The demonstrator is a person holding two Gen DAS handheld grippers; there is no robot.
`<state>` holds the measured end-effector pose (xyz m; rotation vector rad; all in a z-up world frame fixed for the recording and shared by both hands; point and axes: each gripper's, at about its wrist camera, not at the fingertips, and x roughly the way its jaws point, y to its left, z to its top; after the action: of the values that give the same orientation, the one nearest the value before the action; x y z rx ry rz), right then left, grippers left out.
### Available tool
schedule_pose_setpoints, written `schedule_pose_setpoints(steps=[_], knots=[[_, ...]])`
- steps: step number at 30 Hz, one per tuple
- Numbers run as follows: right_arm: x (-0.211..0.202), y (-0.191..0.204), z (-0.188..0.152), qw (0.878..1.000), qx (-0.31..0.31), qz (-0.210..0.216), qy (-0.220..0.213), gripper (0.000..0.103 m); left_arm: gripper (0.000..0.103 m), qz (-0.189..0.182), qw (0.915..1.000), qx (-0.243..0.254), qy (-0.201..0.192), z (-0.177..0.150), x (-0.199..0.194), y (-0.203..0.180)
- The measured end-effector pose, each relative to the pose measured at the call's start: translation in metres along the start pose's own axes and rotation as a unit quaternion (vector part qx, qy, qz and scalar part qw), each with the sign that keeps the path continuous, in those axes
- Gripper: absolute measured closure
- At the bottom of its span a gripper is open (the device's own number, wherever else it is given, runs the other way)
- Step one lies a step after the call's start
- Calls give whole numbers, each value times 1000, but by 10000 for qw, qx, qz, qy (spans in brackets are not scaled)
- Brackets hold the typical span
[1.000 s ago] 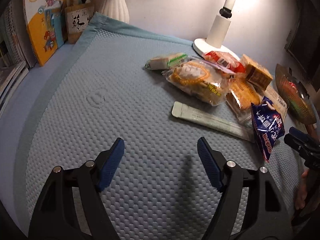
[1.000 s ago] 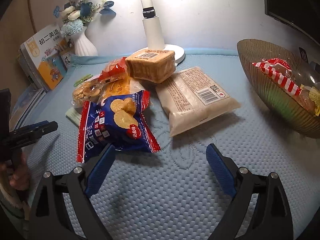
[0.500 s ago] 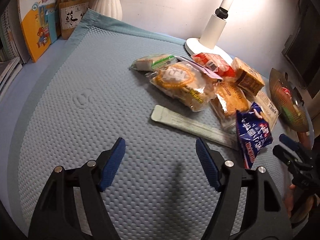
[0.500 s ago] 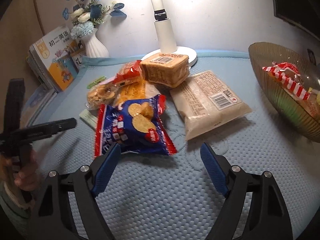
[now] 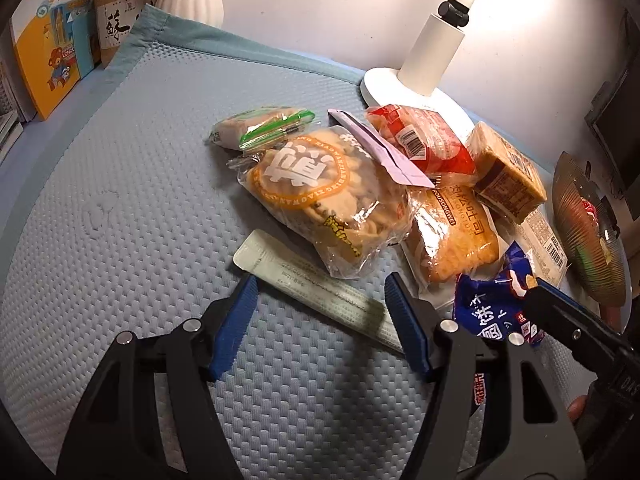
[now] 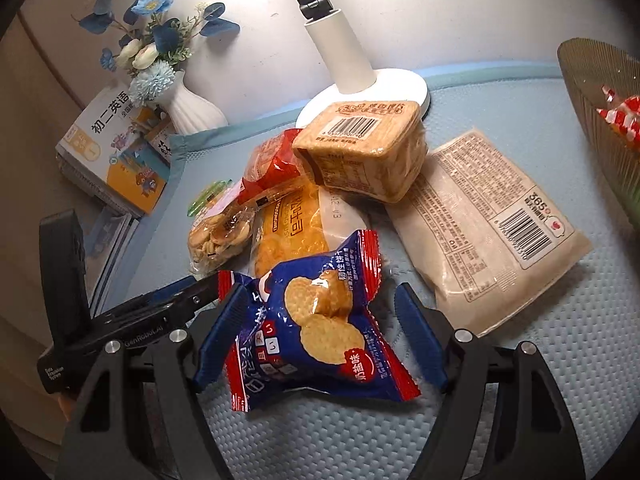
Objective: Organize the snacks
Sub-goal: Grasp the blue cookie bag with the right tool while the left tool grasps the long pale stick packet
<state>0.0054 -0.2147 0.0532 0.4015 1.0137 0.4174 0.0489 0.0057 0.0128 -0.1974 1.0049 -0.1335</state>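
We hold our right gripper (image 6: 318, 326) with its jaws wide apart, one on each side of the blue cookie bag (image 6: 316, 320). The bag lies on the desk (image 6: 560, 360) at the near edge of the snack pile. Our left gripper (image 5: 320, 318) is spread apart too, around the long flat packet (image 5: 316, 286).

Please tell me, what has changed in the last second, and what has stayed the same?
Both grippers moved forward to the snacks: the right gripper now straddles the blue packet, and the left gripper straddles the long sachet. Both remain open; nothing is grasped. The pile looks unmoved.
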Motion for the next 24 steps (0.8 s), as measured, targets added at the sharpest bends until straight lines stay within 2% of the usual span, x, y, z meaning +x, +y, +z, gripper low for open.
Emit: schedule_pose_setpoints(steps=[2,3,5,8,12,17,19,21,23,24], knots=[[3,1,-5,9999,-24,83,143,33,36,82,9999,53,-29,1,2,-4],[4,3,-8,9997,-90,45,208,41,36,112,9999,75,-45,1,3,-6],[-1,4,-15,9996,-114,126,228,46,31,140,9998,104,-70,4,7,-12],[-15,2,-31,9997,-18,18,232,48,24,130,9998,118,-101,4,9,-18],[-47,-13,-60,9986,376,-364,-36,48,23,278,9992,253,-136,1,10,-26],[-79,-38,-82,9906,1101,-753,-308,48,23,623,9965,530,-169,-8,12,-45],[-85,-44,-86,9880,1330,-739,-258,44,26,770,9947,658,-167,-10,12,-49],[-89,-46,-89,9878,1438,-570,-188,40,35,797,9927,887,-186,-14,9,-52],[-94,-44,-93,9886,1408,-500,-155,40,53,687,9916,1089,-159,-20,2,-51],[-96,-41,-95,9896,1350,-486,-138,40,56,593,9910,1194,-121,-24,-6,-46]])
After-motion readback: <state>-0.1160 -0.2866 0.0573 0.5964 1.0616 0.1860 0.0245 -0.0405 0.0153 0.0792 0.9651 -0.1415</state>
